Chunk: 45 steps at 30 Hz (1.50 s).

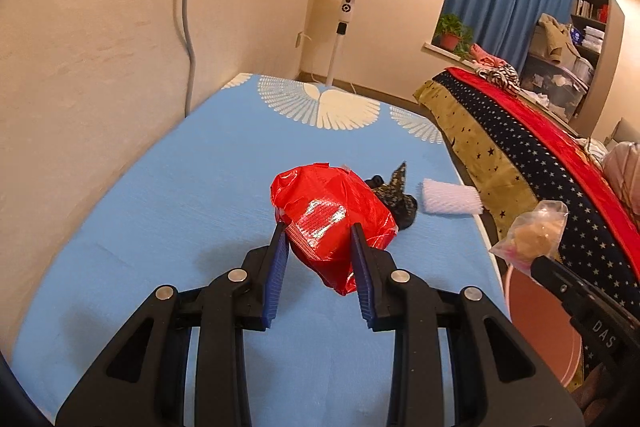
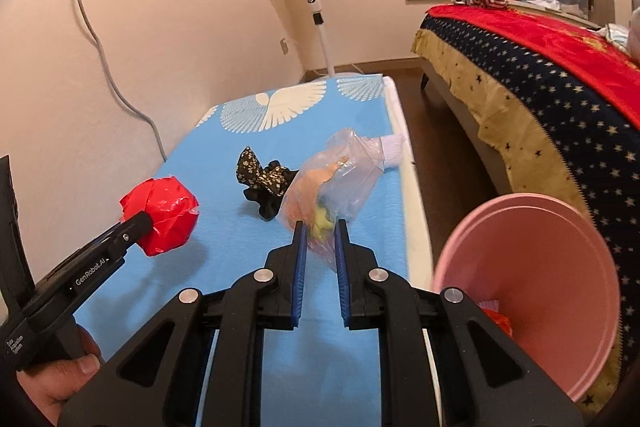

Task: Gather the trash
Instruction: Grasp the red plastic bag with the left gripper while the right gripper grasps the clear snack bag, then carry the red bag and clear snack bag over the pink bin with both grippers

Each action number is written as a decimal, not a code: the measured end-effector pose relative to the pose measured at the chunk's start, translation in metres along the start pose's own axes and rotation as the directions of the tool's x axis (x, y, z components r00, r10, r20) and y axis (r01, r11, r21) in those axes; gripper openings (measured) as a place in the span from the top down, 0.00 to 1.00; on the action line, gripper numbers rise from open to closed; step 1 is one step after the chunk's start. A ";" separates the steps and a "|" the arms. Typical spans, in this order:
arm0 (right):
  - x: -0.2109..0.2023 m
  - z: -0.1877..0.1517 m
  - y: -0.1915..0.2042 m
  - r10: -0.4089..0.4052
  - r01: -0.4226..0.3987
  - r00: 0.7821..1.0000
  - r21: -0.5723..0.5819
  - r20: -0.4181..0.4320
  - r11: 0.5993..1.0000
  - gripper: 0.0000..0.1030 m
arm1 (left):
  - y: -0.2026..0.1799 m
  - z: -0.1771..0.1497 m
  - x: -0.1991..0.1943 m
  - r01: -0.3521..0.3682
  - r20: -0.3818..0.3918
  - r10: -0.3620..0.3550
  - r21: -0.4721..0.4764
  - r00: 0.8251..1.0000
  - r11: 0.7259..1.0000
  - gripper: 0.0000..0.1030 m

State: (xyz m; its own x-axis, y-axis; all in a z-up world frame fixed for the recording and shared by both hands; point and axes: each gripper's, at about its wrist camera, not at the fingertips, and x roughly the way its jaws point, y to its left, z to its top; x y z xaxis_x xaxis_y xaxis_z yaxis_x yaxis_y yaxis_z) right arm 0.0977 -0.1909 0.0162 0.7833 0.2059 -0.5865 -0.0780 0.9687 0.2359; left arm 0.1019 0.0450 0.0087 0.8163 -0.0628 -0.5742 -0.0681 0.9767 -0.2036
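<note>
Your left gripper (image 1: 320, 255) is clamped on the crumpled red plastic bag (image 1: 332, 223), held above the blue mattress (image 1: 160, 187), its long axis running along the fingers. Your right gripper (image 2: 322, 247) pinches the clear plastic bag (image 2: 332, 183) of scraps by its lower end, so the bag extends up and away from the pads. The pink bin (image 2: 532, 291) beside the mattress tilts toward you, with red and white trash at its bottom.

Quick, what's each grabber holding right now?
Left gripper: closed on the red plastic bag.
Right gripper: closed on the clear plastic bag.
</note>
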 end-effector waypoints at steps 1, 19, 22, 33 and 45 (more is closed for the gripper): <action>-0.004 0.001 -0.001 -0.002 0.002 1.000 0.003 0.004 1.000 0.86 | -0.001 -0.001 -0.004 0.003 0.004 -0.003 0.006 1.000 1.000 0.70; -0.077 -0.004 -0.010 -0.025 0.025 0.995 -0.003 0.098 1.000 0.86 | -0.015 -0.013 -0.049 0.038 0.040 -0.040 0.050 0.998 0.998 0.70; -0.082 -0.005 -0.010 -0.027 0.028 0.994 -0.004 0.102 1.000 0.86 | -0.017 -0.016 -0.055 0.045 0.042 -0.047 0.059 0.998 0.997 0.70; -0.096 -0.005 -0.020 -0.048 0.048 0.992 0.002 0.116 0.999 0.86 | -0.028 -0.022 -0.063 0.066 0.040 -0.070 0.090 0.997 0.994 0.70; -0.099 -0.006 -0.027 -0.067 0.065 0.990 0.017 0.121 0.998 0.86 | -0.033 -0.024 -0.060 0.079 0.035 -0.083 0.099 0.996 0.992 0.70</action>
State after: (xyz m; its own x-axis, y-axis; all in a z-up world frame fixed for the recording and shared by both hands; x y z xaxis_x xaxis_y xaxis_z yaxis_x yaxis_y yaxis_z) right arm 0.0188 -0.2362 0.0634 0.8558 0.1222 -0.5026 -0.0160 0.9775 0.2105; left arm 0.0410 0.0114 0.0308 0.8385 -0.1367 -0.5275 0.0544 0.9842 -0.1687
